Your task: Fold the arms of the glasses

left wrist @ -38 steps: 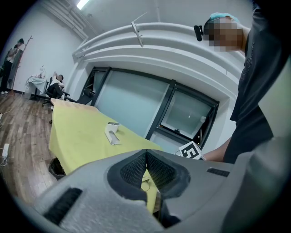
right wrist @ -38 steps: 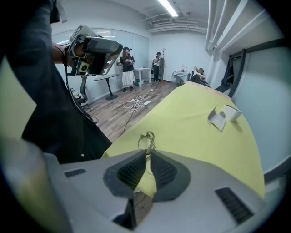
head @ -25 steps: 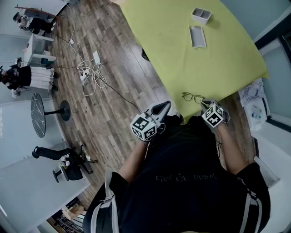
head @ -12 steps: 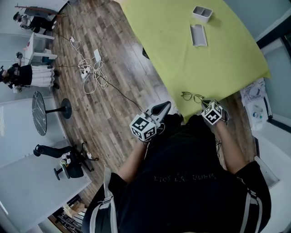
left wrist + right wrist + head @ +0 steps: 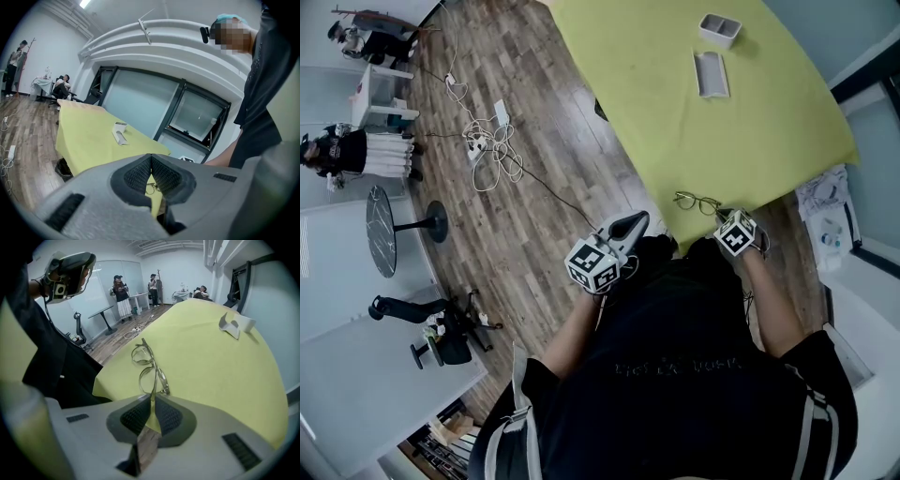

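Little has shifted vs 1 s ago: both grippers have edged slightly left in the head view, and the thin wire-framed glasses lie where they were, at the near edge of the lime-yellow cloth-covered table. The right gripper has its jaws drawn narrow, and the end of the near glasses arm runs into the pinch, so it looks clamped, though the contact itself is tiny. The left gripper has its jaws pressed together on nothing; it's held off the table, beside the person's body, w/ the glasses well apart from it. Progress, as a judgement: approx nil. The near arm stands spread out from the frame, so no fold is done yet and both arms are prob. left to do. Writing: none legible. The dark shirt's faint print is too blurred, and the marker cubes carry only black-and-white squares.
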A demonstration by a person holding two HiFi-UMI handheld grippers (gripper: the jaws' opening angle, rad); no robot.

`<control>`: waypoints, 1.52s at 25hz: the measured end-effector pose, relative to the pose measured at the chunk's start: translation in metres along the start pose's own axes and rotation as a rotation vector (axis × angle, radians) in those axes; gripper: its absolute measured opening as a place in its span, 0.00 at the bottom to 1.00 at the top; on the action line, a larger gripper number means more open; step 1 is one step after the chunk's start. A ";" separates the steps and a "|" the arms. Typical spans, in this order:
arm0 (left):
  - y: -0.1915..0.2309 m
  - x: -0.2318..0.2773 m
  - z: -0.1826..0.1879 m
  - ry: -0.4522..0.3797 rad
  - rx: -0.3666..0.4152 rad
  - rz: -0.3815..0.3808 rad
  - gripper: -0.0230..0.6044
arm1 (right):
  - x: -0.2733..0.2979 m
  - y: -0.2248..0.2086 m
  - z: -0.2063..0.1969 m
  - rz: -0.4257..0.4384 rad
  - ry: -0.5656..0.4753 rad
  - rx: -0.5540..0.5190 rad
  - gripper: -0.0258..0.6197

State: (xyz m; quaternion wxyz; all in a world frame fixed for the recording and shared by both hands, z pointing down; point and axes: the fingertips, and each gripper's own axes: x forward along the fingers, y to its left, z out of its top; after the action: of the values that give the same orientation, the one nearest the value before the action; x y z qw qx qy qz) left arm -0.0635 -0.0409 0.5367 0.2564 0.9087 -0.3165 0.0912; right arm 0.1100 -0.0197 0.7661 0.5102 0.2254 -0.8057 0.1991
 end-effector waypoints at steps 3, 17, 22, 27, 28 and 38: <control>0.002 0.001 0.000 0.000 -0.005 0.002 0.07 | 0.003 -0.002 0.000 0.002 0.009 -0.007 0.11; 0.001 0.001 -0.003 0.001 -0.016 0.002 0.07 | 0.009 -0.001 0.000 0.010 0.031 -0.005 0.11; 0.000 0.005 -0.004 -0.006 -0.017 -0.011 0.07 | 0.008 0.006 -0.002 0.039 0.016 0.021 0.11; -0.001 0.010 -0.002 -0.017 -0.018 -0.029 0.07 | -0.006 0.006 0.000 0.023 -0.013 0.038 0.11; -0.001 0.011 -0.002 -0.020 -0.020 -0.033 0.07 | -0.010 0.006 -0.001 0.015 -0.016 0.045 0.11; 0.000 0.021 0.000 -0.032 -0.017 -0.070 0.07 | -0.039 0.001 0.006 -0.020 -0.149 0.153 0.09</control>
State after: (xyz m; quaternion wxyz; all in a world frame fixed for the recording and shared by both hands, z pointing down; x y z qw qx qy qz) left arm -0.0469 -0.0522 0.5432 0.2621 0.9183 -0.2895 0.0651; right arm 0.1197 -0.0159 0.7280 0.4321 0.2858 -0.8217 0.2377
